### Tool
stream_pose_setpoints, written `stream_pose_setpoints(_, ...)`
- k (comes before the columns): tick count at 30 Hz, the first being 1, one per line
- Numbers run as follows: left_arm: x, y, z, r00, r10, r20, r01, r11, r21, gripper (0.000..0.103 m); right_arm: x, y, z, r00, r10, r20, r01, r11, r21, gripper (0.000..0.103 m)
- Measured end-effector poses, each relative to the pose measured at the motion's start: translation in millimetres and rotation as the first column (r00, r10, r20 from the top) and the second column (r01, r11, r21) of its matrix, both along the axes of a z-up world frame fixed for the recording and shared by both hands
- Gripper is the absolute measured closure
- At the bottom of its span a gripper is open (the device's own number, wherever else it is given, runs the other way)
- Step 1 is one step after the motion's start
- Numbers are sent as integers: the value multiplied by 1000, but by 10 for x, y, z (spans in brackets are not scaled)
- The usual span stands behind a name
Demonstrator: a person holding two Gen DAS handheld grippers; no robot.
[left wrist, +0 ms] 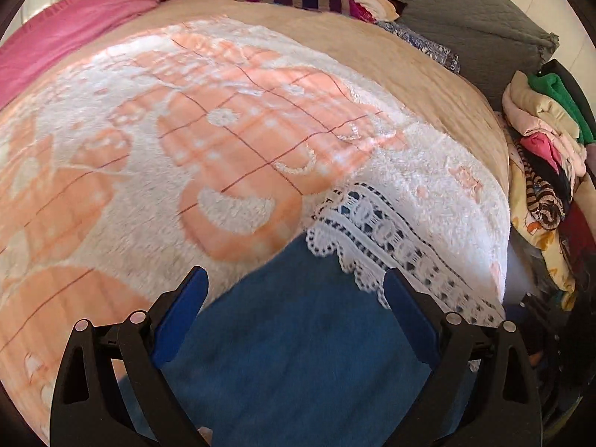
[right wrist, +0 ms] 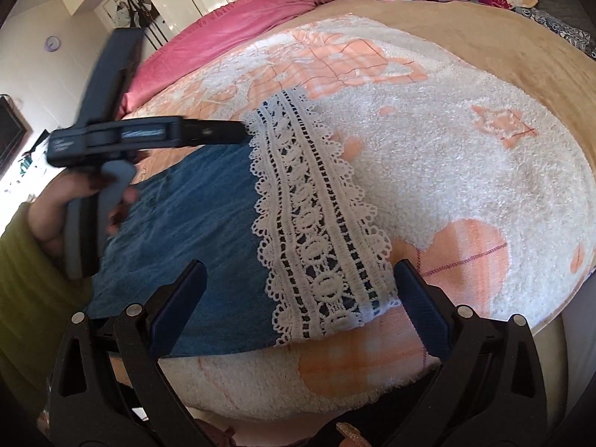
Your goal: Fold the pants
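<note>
**Both Grippers Poised Over Lace-Hemmed Denim**

Jaws gaping wide and holding nothing, the left gripper (left wrist: 296, 298) and right gripper (right wrist: 300, 290) are hovering just above the blue denim pants (right wrist: 193, 216), which are lying flat on a fleecy peach-and-white blanket (right wrist: 465, 171) spread over the bed. The white lace hem (right wrist: 316, 216) is sitting between the right jaws. Pinching both hem corners evenly would likely keep the fold square. No containers are showing; folded clothes (left wrist: 544, 130) are piling up beside the bed.

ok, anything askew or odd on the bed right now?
Nothing stands out. The pants lie flat on the blanket, lace hem intact. Both the left gripper and right gripper are open.
</note>
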State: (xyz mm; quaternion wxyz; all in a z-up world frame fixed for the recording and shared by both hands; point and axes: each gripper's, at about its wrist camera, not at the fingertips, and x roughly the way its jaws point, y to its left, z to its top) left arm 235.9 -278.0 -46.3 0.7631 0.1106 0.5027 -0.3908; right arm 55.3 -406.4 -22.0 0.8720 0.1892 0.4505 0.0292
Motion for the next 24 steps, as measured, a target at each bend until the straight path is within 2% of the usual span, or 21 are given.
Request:
stream_pose_setpoints(1, 26, -29, -39, 1000, -9, -8, 9, 1000, 2, 9, -11, 12, 14, 1000, 7, 15, -7, 1000, 4, 11)
stream_pose_setpoints(3, 52, -64, -102, 999, -17, -27, 17, 1000, 0, 15, -7, 43, 35, 999, 27, 32, -28, 1000, 14, 26)
stream_pose_setpoints(5, 49, -86, -121, 998, -36, -56, 35, 999, -29, 35, 0, 69, 34, 998, 43, 38, -44, 999, 26, 34)
stream_pose_setpoints(7, 33, -102, -111, 996, -55, -75, 51, 997, -50, 44, 23, 88, 15, 998, 55, 38, -57, 997, 47, 38)
stream_pose_setpoints(10, 14, -121, -112, 993, -75, -88, 69, 995, -74, 45, 57, 110, 7, 997, 60, 55, -64, 995, 76, 40)
stream_pose_setpoints(15, 15, -76, -200, 994, -61, -93, 48, 990, -130, 45, 112, 130, -23, 993, 90, 70, -99, 987, 126, 56)
stream_pose_setpoints(16, 11, -67, -196, 994, -54, -95, 41, 990, -135, 48, 116, 136, -22, 993, 95, 72, -103, 986, 133, 58)
stream_pose_setpoints(18, 13, -51, -189, 994, -40, -101, 26, 991, -135, 64, 123, 156, -19, 990, 111, 84, -123, 982, 146, 64)
stream_pose_setpoints(20, 19, -15, -170, 992, -23, -121, 5, 988, -152, 79, 132, 202, -1, 985, 136, 103, -150, 978, 144, 66)
stream_pose_setpoints(24, -34, 105, -87, 994, -13, -108, -9, 980, -201, 85, 113, 269, 76, 972, 171, 161, -195, 970, 147, 69)
